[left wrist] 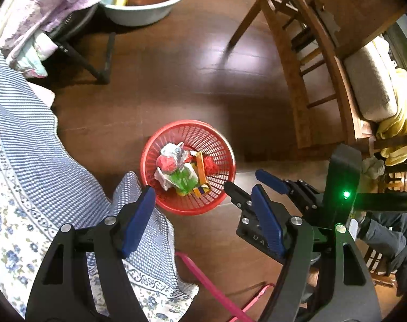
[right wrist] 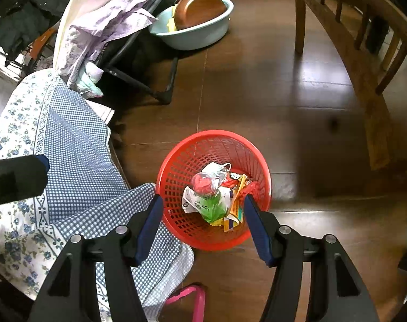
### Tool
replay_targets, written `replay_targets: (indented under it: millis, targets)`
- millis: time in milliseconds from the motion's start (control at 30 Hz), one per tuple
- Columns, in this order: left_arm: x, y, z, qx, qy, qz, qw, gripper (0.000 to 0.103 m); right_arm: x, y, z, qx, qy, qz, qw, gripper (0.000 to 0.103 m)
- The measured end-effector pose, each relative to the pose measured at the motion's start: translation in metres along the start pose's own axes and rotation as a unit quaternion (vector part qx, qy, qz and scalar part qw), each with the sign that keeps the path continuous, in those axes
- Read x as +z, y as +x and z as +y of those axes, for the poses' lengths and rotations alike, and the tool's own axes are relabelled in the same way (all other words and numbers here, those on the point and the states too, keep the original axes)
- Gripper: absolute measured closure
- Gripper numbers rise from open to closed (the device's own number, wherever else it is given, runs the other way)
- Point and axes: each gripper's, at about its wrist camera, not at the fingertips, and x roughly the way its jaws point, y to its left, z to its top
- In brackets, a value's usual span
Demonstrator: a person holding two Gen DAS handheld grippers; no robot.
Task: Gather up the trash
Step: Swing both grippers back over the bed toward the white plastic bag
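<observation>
Crumpled wrappers and plastic bags point(right wrist: 215, 197) are already lying in the round red plastic mesh basket point(right wrist: 176, 166) on the floor; both tongs, left point(left wrist: 203, 214) and right point(right wrist: 203, 228), are hanging wide and empty above it, so collecting is looking nearly done.

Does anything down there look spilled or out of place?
Nothing looks spilled: the wrappers sit inside the upright red basket. One oddity: a brown pan leans in a pale blue basin on the floor.
</observation>
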Motion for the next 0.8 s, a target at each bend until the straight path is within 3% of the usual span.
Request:
replay_targets:
  millis: [267, 500, 700, 800]
  targets:
    - [-0.010, -0.046, 0.009, 0.020, -0.013, -0.054, 0.9982, 0.025, 0.005, -0.033, 0.022, -0.009, -0.023, -0.019, 1.000, 0.042]
    - [-0.030, -0.102, 0.044, 0.027, -0.045, -0.113, 0.9922, 0.021, 0.013, -0.065, 0.049, -0.023, -0.043, -0.042, 0.998, 0.036]
    - [-0.053, -0.164, 0.100, 0.057, -0.083, -0.164, 0.9812, 0.021, 0.023, -0.093, 0.098, -0.030, -0.080, -0.074, 0.994, 0.024]
    - [-0.072, -0.194, 0.143, 0.076, -0.121, -0.191, 0.9711, 0.018, 0.030, -0.098, 0.127, -0.033, -0.096, -0.082, 0.992, 0.022]
